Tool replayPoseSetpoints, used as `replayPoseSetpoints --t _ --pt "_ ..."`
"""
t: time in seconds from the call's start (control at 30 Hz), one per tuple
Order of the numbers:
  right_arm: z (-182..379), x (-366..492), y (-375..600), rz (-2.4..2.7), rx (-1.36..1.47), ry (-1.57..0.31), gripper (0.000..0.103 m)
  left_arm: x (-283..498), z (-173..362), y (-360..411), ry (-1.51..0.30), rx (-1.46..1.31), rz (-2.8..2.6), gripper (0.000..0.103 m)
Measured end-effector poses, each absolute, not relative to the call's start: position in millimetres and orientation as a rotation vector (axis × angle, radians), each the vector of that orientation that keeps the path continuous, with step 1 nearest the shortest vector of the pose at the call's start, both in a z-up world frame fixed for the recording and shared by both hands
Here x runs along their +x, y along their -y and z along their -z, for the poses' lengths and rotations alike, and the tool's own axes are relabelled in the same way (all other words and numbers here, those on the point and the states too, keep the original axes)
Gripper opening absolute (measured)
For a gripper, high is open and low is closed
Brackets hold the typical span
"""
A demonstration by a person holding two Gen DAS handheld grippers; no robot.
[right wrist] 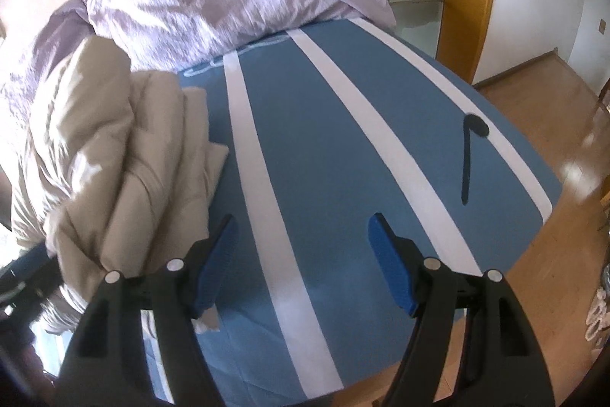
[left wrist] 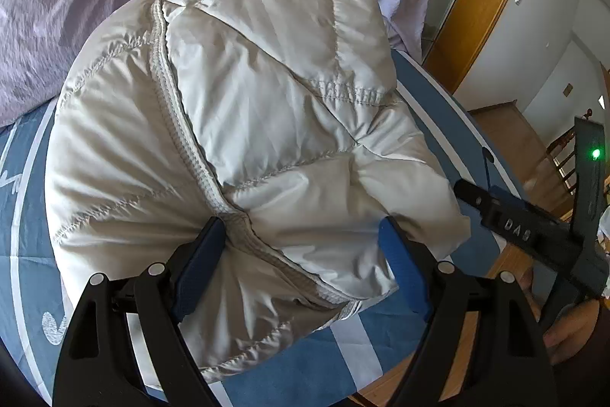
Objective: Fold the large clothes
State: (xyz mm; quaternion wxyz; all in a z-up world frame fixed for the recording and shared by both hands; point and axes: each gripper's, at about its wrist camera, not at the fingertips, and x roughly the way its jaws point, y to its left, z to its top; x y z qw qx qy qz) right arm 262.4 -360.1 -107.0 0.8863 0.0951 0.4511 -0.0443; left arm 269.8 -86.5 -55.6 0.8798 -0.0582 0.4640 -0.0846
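Because the cream quilted jacket point(left wrist: 236, 124) had been bundled into a thick, puffy packet on the blue striped bedsheet point(left wrist: 30, 185), the left gripper point(left wrist: 301, 254) stood with its jaws wide, one blue pad on each side of the packet's near end by the zip seam. The pads seemed to press into the padding, probably to keep the springy fill from unfolding, though a firm hold could not be confirmed. In the left wrist view the jacket filled the centre, with the lilac duvet point(left wrist: 76, 6) heaped behind it from nine to one o'clock.

The right gripper point(right wrist: 301, 254) hung over bare sheet, jaws fairly wide with nothing between them; the jacket point(right wrist: 114, 155) lay at nine o'clock in its view, just beside the left finger, which suggested this hand was free.

The jacket's sleeves, collar and underside were hidden inside the bundle, so the neatness of the fold could not be judged. The right view's jacket was blurred, and a dark mark on the sheet point(right wrist: 471, 155) at two o'clock could not be identified.
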Motion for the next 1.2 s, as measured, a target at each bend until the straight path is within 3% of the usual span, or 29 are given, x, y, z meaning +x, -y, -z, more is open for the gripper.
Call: replayPoseSetpoints --t 0.1,0.27,0.37,1.2 --pt "103 266 358 0.063 0.211 -0.929 0.060 270 57 87 -0.967 -0.121 0.175 0.082" --pt "90 269 346 -0.050 0.236 -0.893 0.036 271 59 89 -0.967 -0.115 0.174 0.082" --pt "80 272 332 -0.133 0.229 -0.869 0.029 271 60 90 -0.969 -0.111 0.174 0.082" --pt "111 291 284 -0.232 0.166 -0.996 0.012 264 55 96 -0.953 -0.056 0.216 0.081"
